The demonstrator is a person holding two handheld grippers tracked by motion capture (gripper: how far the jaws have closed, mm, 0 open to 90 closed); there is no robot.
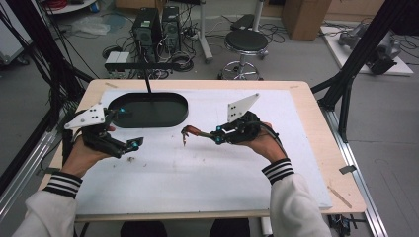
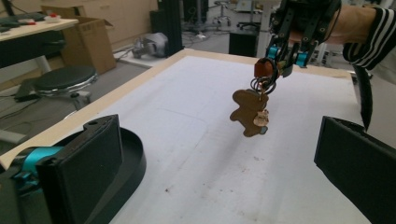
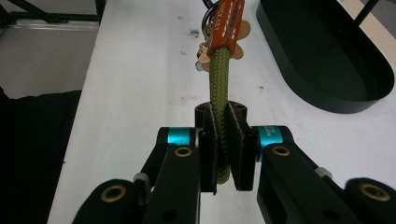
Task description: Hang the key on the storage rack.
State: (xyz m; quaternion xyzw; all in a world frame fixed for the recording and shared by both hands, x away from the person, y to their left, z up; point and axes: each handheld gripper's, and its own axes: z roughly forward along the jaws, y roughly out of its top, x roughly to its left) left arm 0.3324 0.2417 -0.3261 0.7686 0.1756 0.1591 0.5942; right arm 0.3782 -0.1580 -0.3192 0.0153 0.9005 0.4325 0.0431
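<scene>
right gripper (image 3: 219, 154) clamps olive cord (image 3: 219, 93) of keychain (image 2: 250, 112), lifted | left gripper (image 1: 129, 144) at 9 o'clock gapes empty | black tray (image 1: 148, 109) at 11 o'clock unfilled, likely pending

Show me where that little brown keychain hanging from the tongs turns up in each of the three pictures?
High view: the keychain hangs at table centre, from the right tongs.
Left gripper view: upper right of centre, its brown bear-shaped tag dangling above the white mat.
Right gripper view: top centre, its green cord clamped between the jaws.
Shared landmark: the black oval tray.
</scene>
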